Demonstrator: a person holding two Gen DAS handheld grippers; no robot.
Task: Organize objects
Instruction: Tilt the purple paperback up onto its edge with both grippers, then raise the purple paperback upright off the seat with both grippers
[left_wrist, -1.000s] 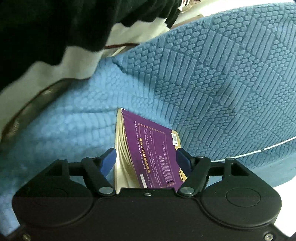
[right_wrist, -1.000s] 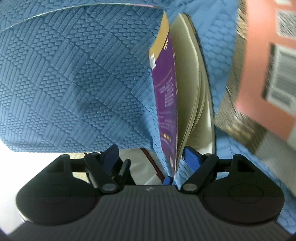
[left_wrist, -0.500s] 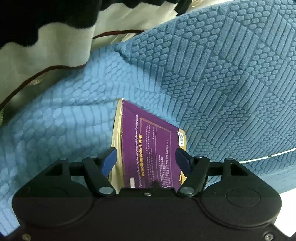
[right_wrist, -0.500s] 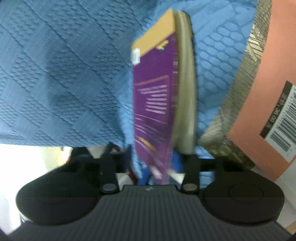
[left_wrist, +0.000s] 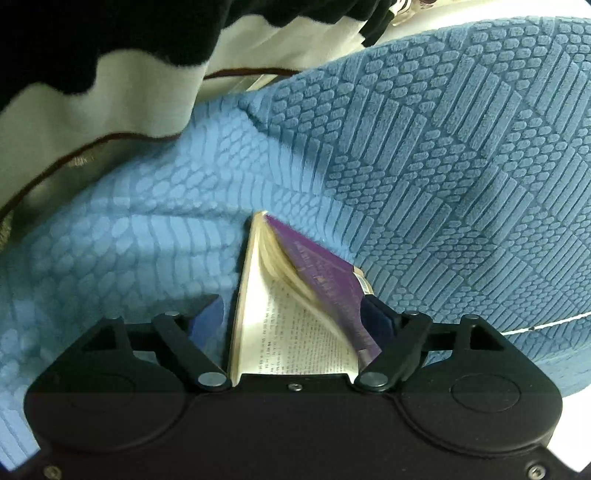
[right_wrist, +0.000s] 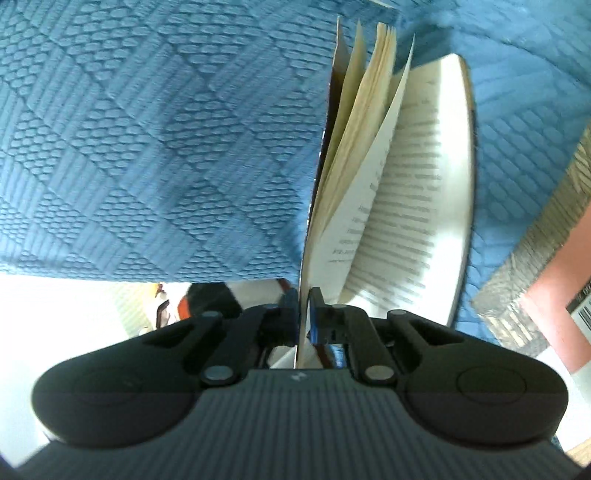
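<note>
Both grippers have black rounded housings with silver pivot screws and blue finger pads (left_wrist: 207, 321). The right gripper (right_wrist: 303, 317) has a ribbed grey top.

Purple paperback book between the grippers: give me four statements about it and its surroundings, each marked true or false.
1. The purple paperback book is shut flat. False: its pages fan open, printed text showing.
2. The right gripper pinches the book's cover edge. True.
3. The book lies against a blue textured blanket. True.
4. The left gripper clamps the book tight. False: its jaws are opening, with the book between them and the left finger clear of it.
</note>
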